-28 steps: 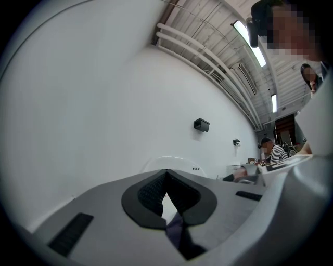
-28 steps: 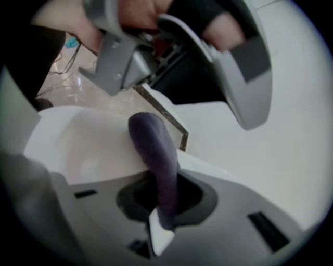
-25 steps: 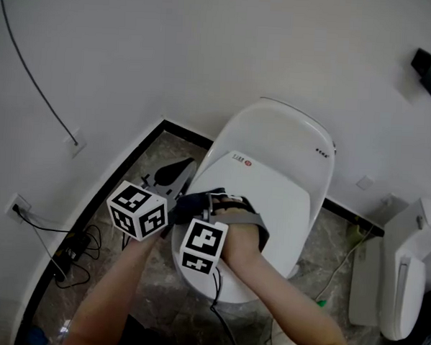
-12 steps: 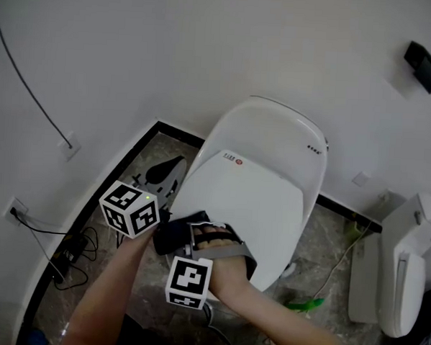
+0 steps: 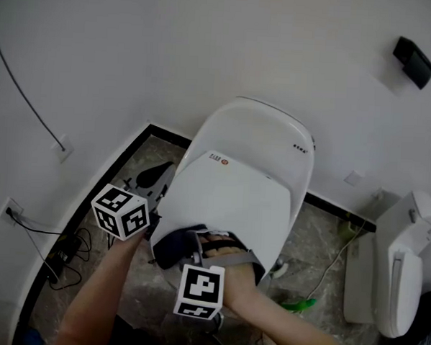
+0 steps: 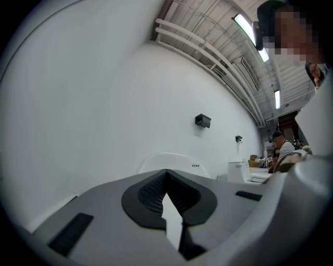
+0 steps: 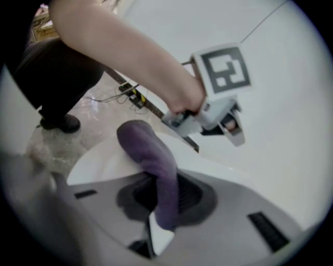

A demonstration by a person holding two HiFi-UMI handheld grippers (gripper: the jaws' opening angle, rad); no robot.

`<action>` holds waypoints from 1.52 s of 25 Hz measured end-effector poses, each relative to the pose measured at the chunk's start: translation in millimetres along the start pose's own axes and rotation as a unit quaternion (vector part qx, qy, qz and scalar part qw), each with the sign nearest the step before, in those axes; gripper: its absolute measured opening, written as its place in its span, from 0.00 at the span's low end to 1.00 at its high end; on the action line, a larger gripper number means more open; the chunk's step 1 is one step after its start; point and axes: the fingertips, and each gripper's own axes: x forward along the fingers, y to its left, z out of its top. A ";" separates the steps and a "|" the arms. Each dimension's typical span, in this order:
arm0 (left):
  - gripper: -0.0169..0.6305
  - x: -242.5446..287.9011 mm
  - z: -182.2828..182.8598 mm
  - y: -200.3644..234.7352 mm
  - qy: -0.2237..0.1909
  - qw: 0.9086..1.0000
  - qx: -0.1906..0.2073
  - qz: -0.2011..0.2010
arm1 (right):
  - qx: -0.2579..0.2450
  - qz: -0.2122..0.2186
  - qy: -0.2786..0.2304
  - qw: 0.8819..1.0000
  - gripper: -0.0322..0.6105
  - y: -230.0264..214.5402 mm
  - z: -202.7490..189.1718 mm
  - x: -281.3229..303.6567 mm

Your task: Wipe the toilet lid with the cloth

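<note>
Surroundings: second toilet [image 5: 401,272] stood well off to the right, a black box [image 5: 413,62] on the wall above, a socket [image 5: 12,209] and loose cables [image 5: 67,258] low on the left, and something green [image 5: 295,304] on the floor. The right forearm [image 5: 280,316] covered the near rim of the toilet lid [image 5: 236,191]. The lid was white, glossy and closed. Right gripper [image 7: 165,179] pinched the dark purple cloth [image 7: 148,150], which lay bunched on the lid's front-left edge. Left gripper [image 6: 167,179] hung beside the toilet, jaws pressed together, nothing between them.
</note>
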 end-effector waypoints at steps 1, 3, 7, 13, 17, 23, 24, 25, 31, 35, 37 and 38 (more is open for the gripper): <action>0.05 0.9 2.3 -3.7 0.000 1.000 0.004 -0.003 | 0.014 -0.010 0.009 1.000 0.15 -14.3 -16.7 -1.7; 0.05 1.5 6.1 -13.5 0.001 1.000 0.014 -0.009 | 0.046 -0.031 0.032 0.998 0.15 -48.1 -56.0 -1.3; 0.05 1.1 6.5 -34.8 0.007 0.999 0.026 -0.020 | 0.100 -0.079 0.087 0.988 0.15 -121.7 -139.1 5.3; 0.05 0.0 10.1 -53.9 0.005 0.999 0.031 -0.031 | 0.143 -0.115 0.143 0.973 0.15 -189.1 -214.6 36.3; 0.05 0.7 1.0 -57.2 0.016 0.999 0.023 -0.036 | 0.167 -0.117 0.166 0.965 0.15 -198.5 -246.9 63.1; 0.05 4.5 2.8 -65.7 0.011 0.998 0.033 -0.050 | 0.189 -0.072 0.179 0.963 0.15 -168.7 -273.4 87.8; 0.05 5.6 2.6 -67.6 0.011 0.998 0.037 -0.053 | 0.188 -0.067 0.177 0.964 0.15 -163.3 -272.9 88.5; 0.05 6.5 1.4 -69.3 0.012 0.997 0.041 -0.057 | 0.186 -0.066 0.175 0.965 0.15 -159.1 -271.5 87.6; 0.05 16.2 -15.0 -70.4 0.029 0.997 0.033 -0.063 | 0.157 -0.072 0.167 0.971 0.15 -139.3 -248.1 72.9; 0.05 22.6 -19.4 -79.5 0.030 0.996 0.034 -0.074 | 0.137 -0.081 0.166 0.973 0.15 -126.5 -235.4 66.4; 0.05 25.9 -22.6 -83.0 0.035 0.995 0.038 -0.080 | 0.133 -0.083 0.164 0.974 0.15 -122.8 -232.0 62.5; 0.05 27.0 -23.1 -83.8 0.036 0.995 0.039 -0.082 | 0.132 -0.084 0.161 0.974 0.15 -120.8 -230.1 60.5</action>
